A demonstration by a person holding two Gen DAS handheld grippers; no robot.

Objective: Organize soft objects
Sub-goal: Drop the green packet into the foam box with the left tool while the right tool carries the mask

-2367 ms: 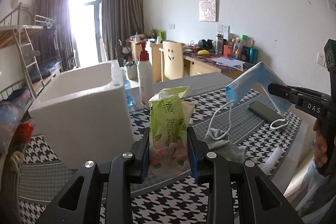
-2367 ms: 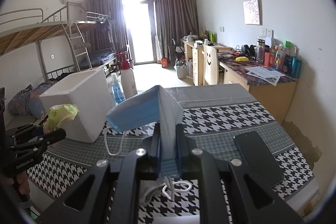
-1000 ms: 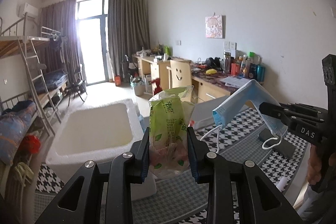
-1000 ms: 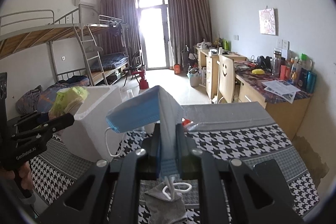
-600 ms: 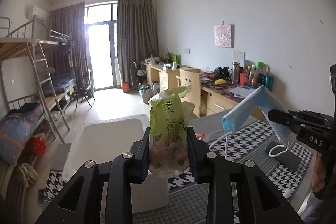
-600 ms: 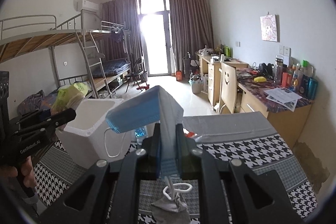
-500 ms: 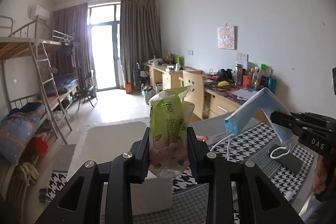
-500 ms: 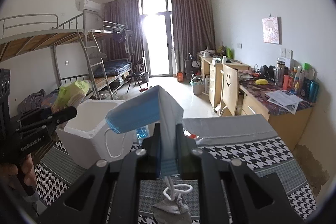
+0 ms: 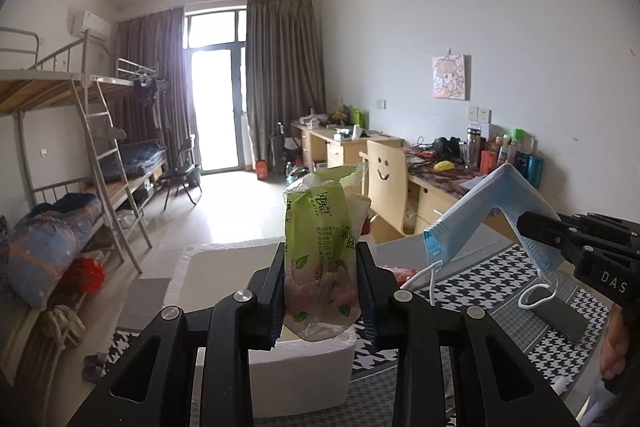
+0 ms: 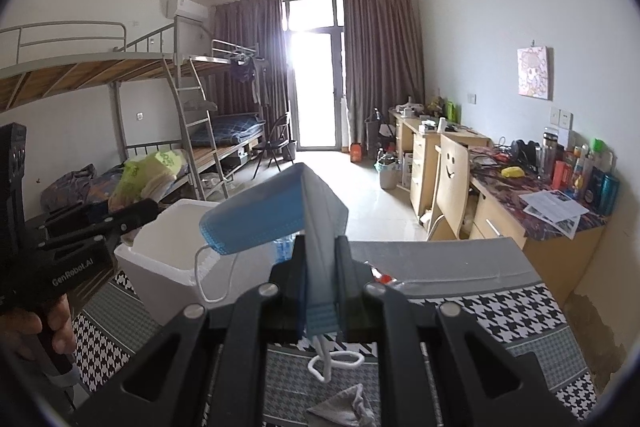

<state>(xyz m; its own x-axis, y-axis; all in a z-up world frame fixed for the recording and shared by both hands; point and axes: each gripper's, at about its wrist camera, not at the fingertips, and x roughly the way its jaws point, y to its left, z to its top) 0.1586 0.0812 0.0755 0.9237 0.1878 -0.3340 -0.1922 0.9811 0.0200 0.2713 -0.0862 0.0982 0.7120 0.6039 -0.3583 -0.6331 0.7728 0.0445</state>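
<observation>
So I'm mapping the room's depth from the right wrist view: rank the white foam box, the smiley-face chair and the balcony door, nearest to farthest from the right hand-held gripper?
1. White foam box: on the table, just left of the right hand-held gripper.
2. Smiley-face chair: beyond the table's far edge, right.
3. Balcony door: on the room's far wall, centre.

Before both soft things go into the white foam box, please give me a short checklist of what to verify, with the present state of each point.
1. Left gripper fingers clamp the green tissue pack: ok.
2. Right gripper fingers clamp the blue face mask: ok.
3. White foam box open at the top: ok.
4. Tissue pack over the box opening: ok, seen from the left wrist.
5. Mask over the box opening: not ok, it hangs beside the box.
6. Mask ear loops free of the grey cloth: cannot tell.
</observation>
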